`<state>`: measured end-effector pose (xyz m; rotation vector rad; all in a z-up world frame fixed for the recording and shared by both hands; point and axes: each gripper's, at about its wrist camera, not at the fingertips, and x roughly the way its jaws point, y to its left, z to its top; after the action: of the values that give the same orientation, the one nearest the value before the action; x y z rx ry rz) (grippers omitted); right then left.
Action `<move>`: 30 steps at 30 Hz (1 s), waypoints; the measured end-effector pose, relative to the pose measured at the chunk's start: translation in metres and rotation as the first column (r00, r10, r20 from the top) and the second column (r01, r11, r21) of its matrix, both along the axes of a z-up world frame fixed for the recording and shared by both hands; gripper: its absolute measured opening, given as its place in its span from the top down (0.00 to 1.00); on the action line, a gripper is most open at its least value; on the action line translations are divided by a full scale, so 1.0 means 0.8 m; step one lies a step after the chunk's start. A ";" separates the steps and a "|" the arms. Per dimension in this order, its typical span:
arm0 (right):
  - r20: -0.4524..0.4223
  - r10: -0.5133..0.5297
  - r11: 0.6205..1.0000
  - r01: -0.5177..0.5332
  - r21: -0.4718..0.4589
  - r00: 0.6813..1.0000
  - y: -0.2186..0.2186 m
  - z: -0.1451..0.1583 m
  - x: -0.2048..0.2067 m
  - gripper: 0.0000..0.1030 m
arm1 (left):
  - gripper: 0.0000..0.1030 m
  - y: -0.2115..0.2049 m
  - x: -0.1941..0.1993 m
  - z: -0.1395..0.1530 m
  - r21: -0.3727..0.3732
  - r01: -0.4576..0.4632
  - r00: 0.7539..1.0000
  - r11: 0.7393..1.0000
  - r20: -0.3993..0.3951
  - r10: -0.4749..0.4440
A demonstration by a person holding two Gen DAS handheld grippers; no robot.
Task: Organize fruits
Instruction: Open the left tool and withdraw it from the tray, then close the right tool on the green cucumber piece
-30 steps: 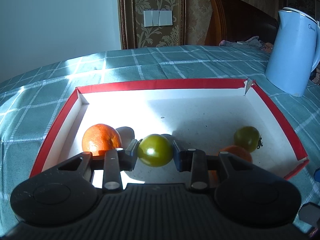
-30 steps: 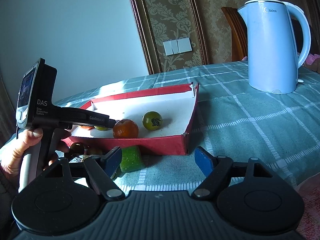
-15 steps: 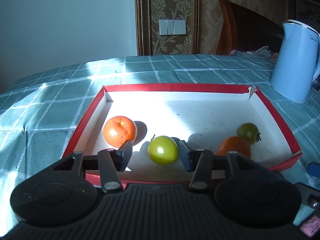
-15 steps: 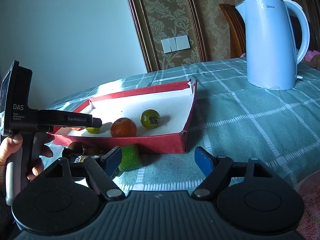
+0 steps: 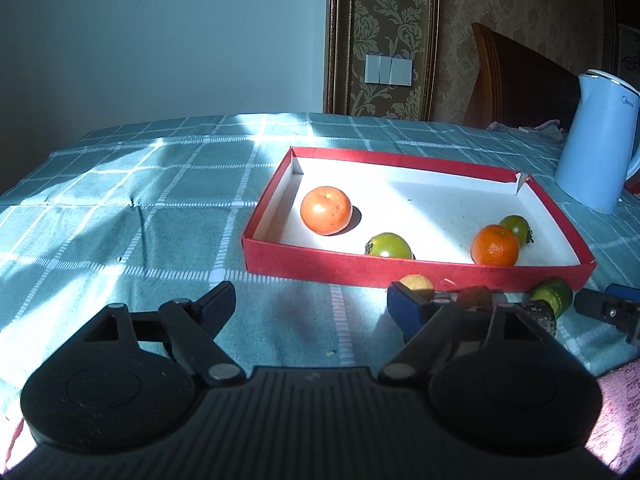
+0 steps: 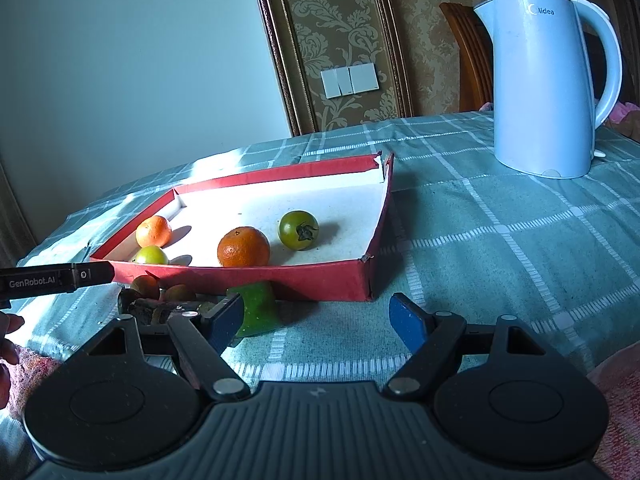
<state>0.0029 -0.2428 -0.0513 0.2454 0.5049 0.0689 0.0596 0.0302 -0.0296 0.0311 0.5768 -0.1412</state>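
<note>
A red tray (image 5: 416,270) with a white floor holds two oranges (image 5: 326,210) (image 5: 495,245), a light green tomato (image 5: 390,245) and a dark green tomato (image 5: 515,229). My left gripper (image 5: 312,300) hovers over the cloth in front of the tray. Its jaws are opening and nothing is between them. In the right wrist view the tray (image 6: 280,276) lies ahead. My right gripper (image 6: 316,310) stands open and empty just short of it, beside a green fruit piece (image 6: 256,312). Small brown fruits (image 6: 146,286) and a yellow one (image 5: 416,282) lie before the tray's near wall.
A light blue kettle (image 6: 548,80) stands on the teal checked tablecloth (image 5: 160,220) to the right of the tray. A dark lump (image 5: 540,316) lies among the loose fruits. A hand (image 6: 8,344) shows at the left edge. A wooden chair back stands behind the table.
The left gripper let go of the light green tomato, which now rests in the tray. It widened its jaws and drew back out of the tray. The right gripper stayed put.
</note>
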 end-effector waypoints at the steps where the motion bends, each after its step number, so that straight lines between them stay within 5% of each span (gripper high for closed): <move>1: 0.002 0.000 1.000 0.000 -0.001 1.000 0.000 0.000 0.000 0.23 | 0.21 0.002 0.000 -0.005 0.008 -0.001 1.000 1.000 -0.011 0.001; 18: -0.017 -0.005 0.997 0.004 -0.079 1.000 0.016 0.002 0.002 0.23 | 0.00 0.005 0.008 -0.029 0.033 -0.024 0.996 0.999 -0.080 0.027; 30: -0.010 0.043 0.992 -0.044 -0.116 0.999 0.048 0.005 0.006 0.23 | 0.00 0.006 0.010 -0.029 0.033 -0.029 0.996 0.999 -0.083 0.031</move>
<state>0.0077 -0.2043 -0.0475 0.1207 0.5199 0.0806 0.0672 0.0349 -0.0527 0.0472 0.6629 -0.1046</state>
